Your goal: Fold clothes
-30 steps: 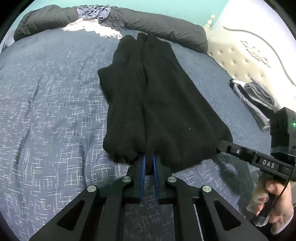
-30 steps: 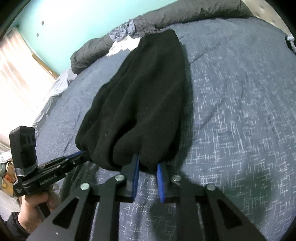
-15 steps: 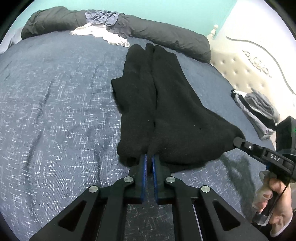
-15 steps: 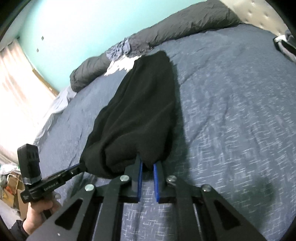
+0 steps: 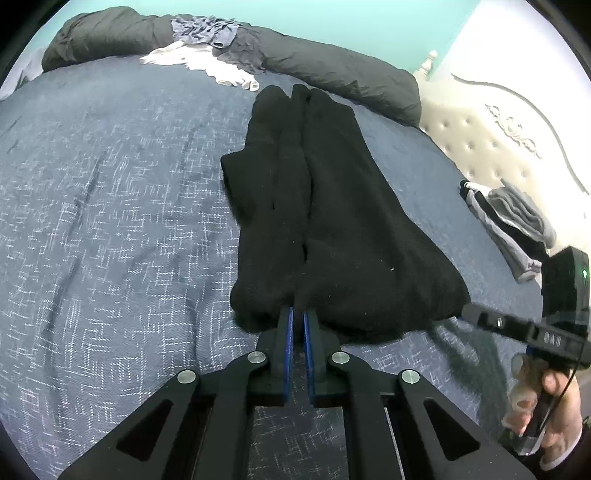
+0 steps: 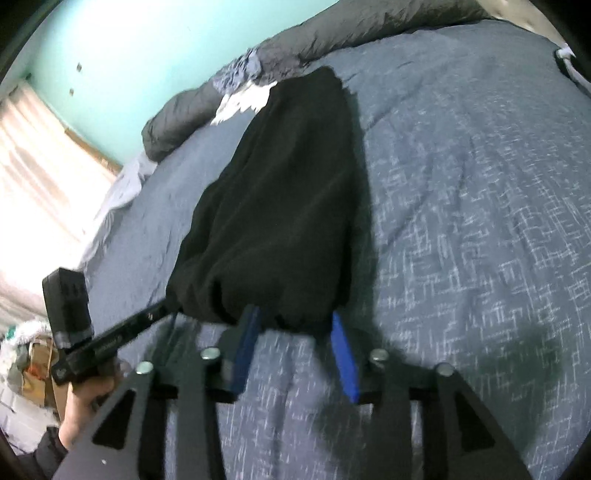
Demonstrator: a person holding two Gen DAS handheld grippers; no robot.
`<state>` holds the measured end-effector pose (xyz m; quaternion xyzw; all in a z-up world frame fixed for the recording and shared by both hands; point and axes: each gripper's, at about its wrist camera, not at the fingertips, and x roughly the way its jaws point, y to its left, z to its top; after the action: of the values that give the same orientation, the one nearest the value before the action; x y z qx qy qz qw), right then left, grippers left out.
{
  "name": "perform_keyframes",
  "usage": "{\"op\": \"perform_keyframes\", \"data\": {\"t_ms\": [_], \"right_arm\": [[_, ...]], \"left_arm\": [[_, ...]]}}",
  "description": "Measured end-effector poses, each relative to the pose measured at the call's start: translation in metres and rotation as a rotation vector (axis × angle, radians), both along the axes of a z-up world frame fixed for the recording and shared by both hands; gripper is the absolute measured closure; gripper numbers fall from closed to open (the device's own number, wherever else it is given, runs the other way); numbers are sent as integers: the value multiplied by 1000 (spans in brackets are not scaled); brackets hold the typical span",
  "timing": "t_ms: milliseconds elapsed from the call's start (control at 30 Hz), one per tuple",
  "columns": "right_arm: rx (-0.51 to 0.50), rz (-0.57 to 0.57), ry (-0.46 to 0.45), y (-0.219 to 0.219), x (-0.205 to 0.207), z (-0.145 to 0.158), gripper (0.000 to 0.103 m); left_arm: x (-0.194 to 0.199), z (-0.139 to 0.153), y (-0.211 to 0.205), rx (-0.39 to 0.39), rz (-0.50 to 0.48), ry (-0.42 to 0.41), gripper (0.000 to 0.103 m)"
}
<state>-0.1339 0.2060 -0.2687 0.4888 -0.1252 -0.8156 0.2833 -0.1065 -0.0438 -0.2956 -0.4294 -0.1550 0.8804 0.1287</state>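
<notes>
A: Your left gripper (image 5: pixel 298 314) is clamped on the black garment's (image 5: pixel 332 221) near hem, stretched ahead on the bed (image 5: pixel 110 221).

B: The right gripper (image 6: pixel 295 325) looks spread apart, though blurred; regrip before lifting evenly.

You are working over a bed (image 5: pixel 110 206) with a blue-grey patterned cover. A long black garment (image 5: pixel 332 229) lies on it, running from near you to the far side, its near end bunched. Along the far edge lies a rolled dark duvet (image 5: pixel 332 74), with a crumpled blue-grey cloth (image 5: pixel 207 29) on top and a white garment (image 5: pixel 199 62) just in front of it, spilling onto the cover. To your right, near the padded headboard (image 5: pixel 480 147), sits a small stack of folded grey and black clothes (image 5: pixel 513 225), well apart from the black garment.
</notes>
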Motion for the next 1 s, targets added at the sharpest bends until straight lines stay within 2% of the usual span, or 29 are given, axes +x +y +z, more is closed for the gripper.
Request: {"op": "perform_keyframes", "data": {"t_ms": [133, 233, 300, 367, 433, 500, 733, 1000], "right_arm": [[72, 44, -8, -12, 4, -6, 53], [159, 47, 15, -21, 0, -13, 53], [173, 37, 41, -22, -2, -14, 54], [176, 30, 69, -23, -5, -13, 63], [176, 42, 90, -26, -6, -13, 83], [176, 57, 113, -28, -4, -12, 96], [132, 22, 190, -13, -3, 8, 99], [118, 30, 156, -3, -1, 5, 99]], "left_arm": [[0, 1, 1, -3, 1, 2, 97], [0, 1, 2, -10, 0, 3, 97], [1, 2, 2, -8, 0, 4, 97], [0, 1, 1, -3, 0, 2, 97], [0, 1, 0, -1, 1, 2, 97], [0, 1, -1, -1, 2, 2, 97], [4, 7, -6, 0, 20, 24, 97], [4, 2, -11, 26, 29, 12, 97]]}}
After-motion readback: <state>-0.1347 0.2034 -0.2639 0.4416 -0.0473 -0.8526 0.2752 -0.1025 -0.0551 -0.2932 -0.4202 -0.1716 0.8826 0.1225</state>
